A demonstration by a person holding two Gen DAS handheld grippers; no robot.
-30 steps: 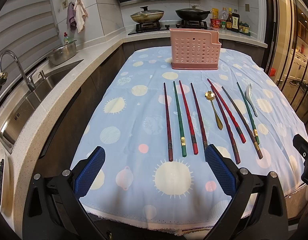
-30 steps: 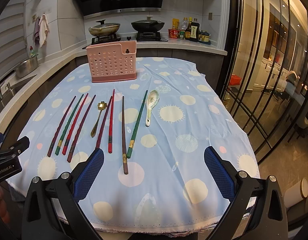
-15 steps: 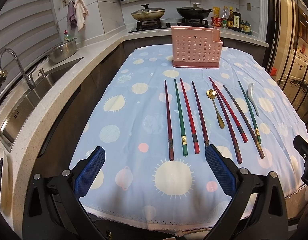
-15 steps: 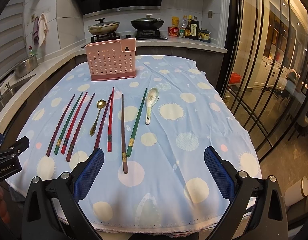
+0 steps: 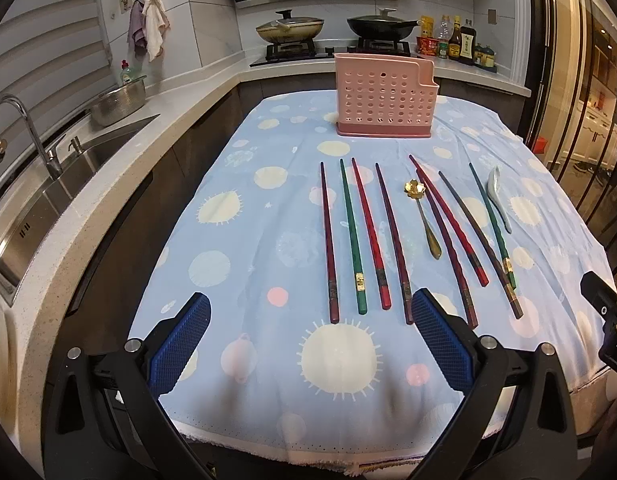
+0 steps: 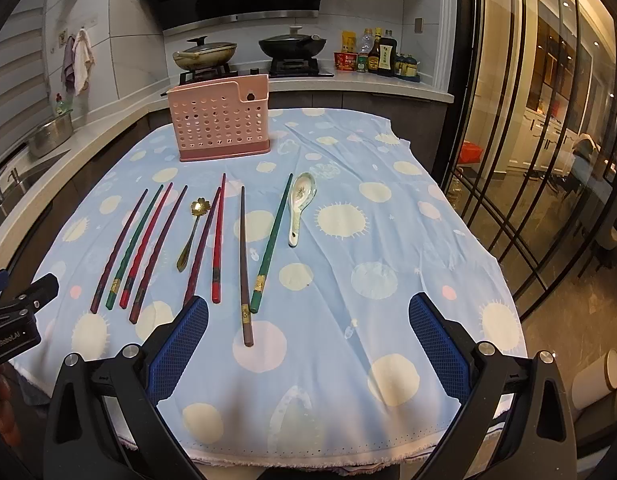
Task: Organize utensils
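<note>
Left tongs [image 5: 310,340] and right tongs [image 6: 308,340] both spread wide, empty — hovering at the table's [image 6: 448,320] near edge. Chopsticks [image 5: 350,236] and spoons [image 6: 300,204] lie loose on the cloth; pink holder [image 5: 384,102] stands beyond. Nothing sorted yet — next, probably pinch one chopstick end.

1. On the stove ahead of me a lidded, yellowish wok [image 5: 289,28] stands left of a lidded black wok [image 5: 382,27].
2. A cluster of sauce and oil bottles [image 6: 377,54] sits at the right end of the pale stone surface [image 5: 88,196].
3. To my left, a curved chrome faucet [image 5: 22,128] rises over the stainless steel sink [image 5: 48,196].
4. A steel mixing bowl [image 5: 119,101] rests behind the sink.
5. A white and a purple cloth [image 5: 147,30] hang on the tiled wall.
6. Dark-framed glass doors [image 6: 540,152] line my right side.
</note>
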